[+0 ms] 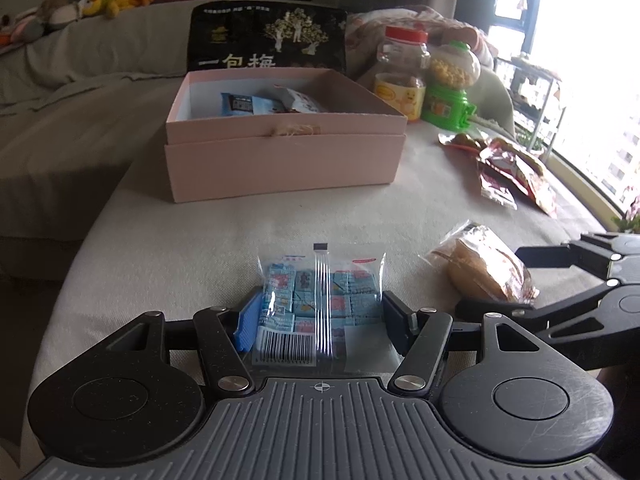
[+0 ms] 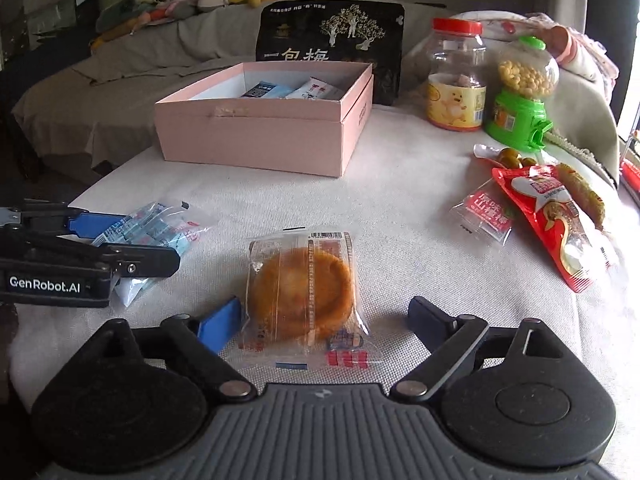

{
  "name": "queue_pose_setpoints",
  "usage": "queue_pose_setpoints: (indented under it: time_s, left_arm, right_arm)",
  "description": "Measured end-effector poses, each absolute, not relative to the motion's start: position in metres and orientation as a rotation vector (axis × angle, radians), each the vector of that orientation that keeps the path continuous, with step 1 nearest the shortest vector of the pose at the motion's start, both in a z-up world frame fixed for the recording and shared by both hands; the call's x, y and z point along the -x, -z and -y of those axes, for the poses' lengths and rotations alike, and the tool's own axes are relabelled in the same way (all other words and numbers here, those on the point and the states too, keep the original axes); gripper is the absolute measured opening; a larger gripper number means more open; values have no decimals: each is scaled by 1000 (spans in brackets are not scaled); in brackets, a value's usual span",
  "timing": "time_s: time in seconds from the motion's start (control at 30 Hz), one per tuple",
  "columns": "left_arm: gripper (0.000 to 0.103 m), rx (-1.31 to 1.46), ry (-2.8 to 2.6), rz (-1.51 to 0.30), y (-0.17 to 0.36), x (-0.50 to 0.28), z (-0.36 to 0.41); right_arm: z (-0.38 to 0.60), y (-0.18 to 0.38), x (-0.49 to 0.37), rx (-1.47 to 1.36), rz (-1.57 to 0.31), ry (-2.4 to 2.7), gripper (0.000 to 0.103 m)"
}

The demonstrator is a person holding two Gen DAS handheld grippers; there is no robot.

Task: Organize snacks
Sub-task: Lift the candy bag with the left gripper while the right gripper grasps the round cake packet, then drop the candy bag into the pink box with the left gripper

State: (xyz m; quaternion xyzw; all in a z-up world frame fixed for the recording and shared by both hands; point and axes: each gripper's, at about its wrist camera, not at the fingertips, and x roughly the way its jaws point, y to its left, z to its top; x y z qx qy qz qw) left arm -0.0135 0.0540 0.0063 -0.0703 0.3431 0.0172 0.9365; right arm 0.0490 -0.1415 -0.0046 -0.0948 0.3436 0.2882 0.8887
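Both tongs straddle snacks: my left gripper (image 1: 320,316) pinches the candy bag (image 1: 320,300); my right gripper (image 2: 324,320) gapes around the pastry (image 2: 302,292), bound for the pink box (image 2: 260,136).

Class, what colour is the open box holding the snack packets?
Pale pink box, clearest in the right wrist view.

pink box (image 1: 280,168): near wall hides most of inside; only tops of 2 packets show, print too small to read
black bag (image 1: 268,36): lower part hidden behind box
blue candy pack (image 1: 320,300): near end under gripper body in left wrist view; part covered by left gripper (image 2: 132,240) in right wrist view
right gripper (image 1: 560,280): cut off by right edge, left wrist view
red-lid jar (image 2: 456,76): contents unclear
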Motion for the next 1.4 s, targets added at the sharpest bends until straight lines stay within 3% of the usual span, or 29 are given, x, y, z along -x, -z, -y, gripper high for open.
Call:
queue_pose_setpoints:
  time_s: [0.07, 0.33, 0.4, 0.5, 0.53, 0.57, 0.9, 1.07, 1.23, 1.4]
  left_arm:
    - [68, 161, -27, -701, -7, 14, -57]
    - [68, 149, -23, -706, -7, 13, -57]
    - [68, 139, -26, -705, -7, 13, -55]
    - [68, 136, -29, -708, -7, 13, -54]
    - [68, 135, -29, -709, -7, 13, -53]
    - [68, 132, -31, -712, -7, 13, -53]
    - [66, 144, -27, -735, -18, 19, -50]
    - [66, 320, 3, -539, -78, 37, -81]
    - [66, 272, -90, -287, -148, 28, -108]
    - [66, 284, -57, -386, -160, -42, -142]
  right_arm:
    - [141, 5, -49, 208, -737, -621, 103]
    - [140, 3, -51, 198, -741, -617, 102]
    - [139, 0, -55, 175, -732, -596, 94]
    - [130, -5, -55, 229, -715, -607, 71]
    - [127, -7, -52, 251, -712, -622, 58]
    - [124, -9, -48, 270, -710, -630, 56]
    - [135, -43, -28, 254, -654, -681, 55]
    - [143, -127, -30, 194, -462, -726, 55]
    - [129, -207, -64, 124, -324, -721, 55]
    - [88, -212, -120, 117, -386, -705, 55]
